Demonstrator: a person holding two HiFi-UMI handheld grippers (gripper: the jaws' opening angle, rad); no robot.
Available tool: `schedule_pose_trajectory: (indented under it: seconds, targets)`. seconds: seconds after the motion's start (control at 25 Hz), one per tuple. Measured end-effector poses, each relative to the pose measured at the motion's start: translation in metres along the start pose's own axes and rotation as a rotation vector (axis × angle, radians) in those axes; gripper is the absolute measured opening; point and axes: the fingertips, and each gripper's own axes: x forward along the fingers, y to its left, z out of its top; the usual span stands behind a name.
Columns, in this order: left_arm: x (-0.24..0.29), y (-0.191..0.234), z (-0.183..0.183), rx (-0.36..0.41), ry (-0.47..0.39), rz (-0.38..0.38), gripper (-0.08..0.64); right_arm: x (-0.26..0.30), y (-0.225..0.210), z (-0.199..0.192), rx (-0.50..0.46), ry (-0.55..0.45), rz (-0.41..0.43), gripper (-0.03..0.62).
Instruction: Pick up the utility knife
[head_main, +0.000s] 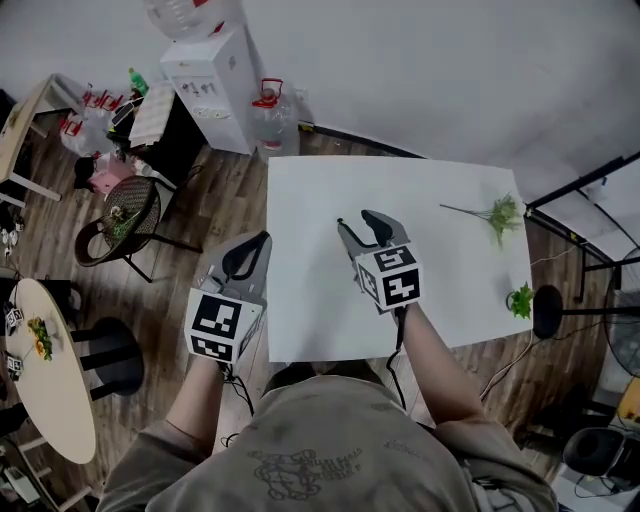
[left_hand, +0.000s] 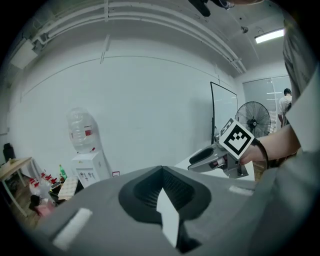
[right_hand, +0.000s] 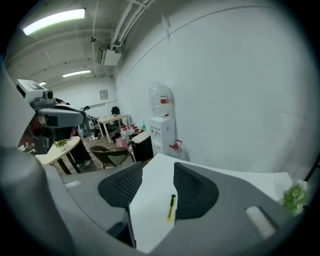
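The utility knife (right_hand: 171, 207) is slim, yellow with a black end, and shows only in the right gripper view. It lies on the white table (right_hand: 148, 212) just inside the right-hand jaw. In the head view my right gripper (head_main: 358, 222) hovers over the middle of the table (head_main: 450, 270) and hides the knife; its jaws stand apart with nothing between them. My left gripper (head_main: 250, 255) hangs off the table's left edge, above the floor. Its jaws meet at the tips (left_hand: 161, 172) and hold nothing.
A green sprig (head_main: 497, 215) lies at the table's far right, and a small green plant (head_main: 519, 300) sits at the right edge beside a black stand (head_main: 548, 310). A water dispenser (head_main: 210, 85), a wicker chair (head_main: 125, 215) and a round table (head_main: 45, 380) stand to the left.
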Motion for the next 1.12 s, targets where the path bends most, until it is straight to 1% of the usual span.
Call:
schedule_pose_trajectory:
  seconds: [0.12, 0.28, 0.36, 0.48, 0.6, 0.76, 0.92, 1.04, 1.12]
  targets:
    - [0.013, 0.011, -0.019, -0.006, 0.023, 0.016, 0.000, 0.031, -0.002, -0.029, 0.017, 0.063, 0.010, 0.216]
    - [0.028, 0.015, -0.052, -0.036, 0.090, 0.013, 0.000, 0.065, -0.007, -0.073, 0.022, 0.156, 0.006, 0.216]
    - [0.032, 0.015, -0.066, -0.065, 0.115, 0.003, 0.000, 0.077, -0.009, -0.092, 0.029, 0.197, 0.001, 0.216]
    - [0.043, 0.015, -0.079, -0.131, 0.127, -0.023, 0.000, 0.092, -0.018, -0.115, 0.044, 0.243, -0.019, 0.215]
    - [0.057, 0.011, -0.095, -0.146, 0.156, -0.047, 0.000, 0.107, -0.031, -0.139, 0.080, 0.286, -0.055, 0.210]
    - [0.068, 0.006, -0.121, -0.145, 0.201, -0.062, 0.000, 0.120, -0.040, -0.161, 0.119, 0.321, -0.076, 0.198]
    - [0.078, 0.001, -0.144, -0.159, 0.236, -0.081, 0.000, 0.130, -0.044, -0.171, 0.127, 0.328, -0.072, 0.195]
    - [0.082, 0.004, -0.161, -0.185, 0.269, -0.079, 0.000, 0.137, -0.042, -0.180, 0.120, 0.346, -0.057, 0.192]
    - [0.080, 0.007, -0.167, -0.210, 0.283, -0.065, 0.000, 0.139, -0.043, -0.184, 0.111, 0.348, -0.072, 0.178]
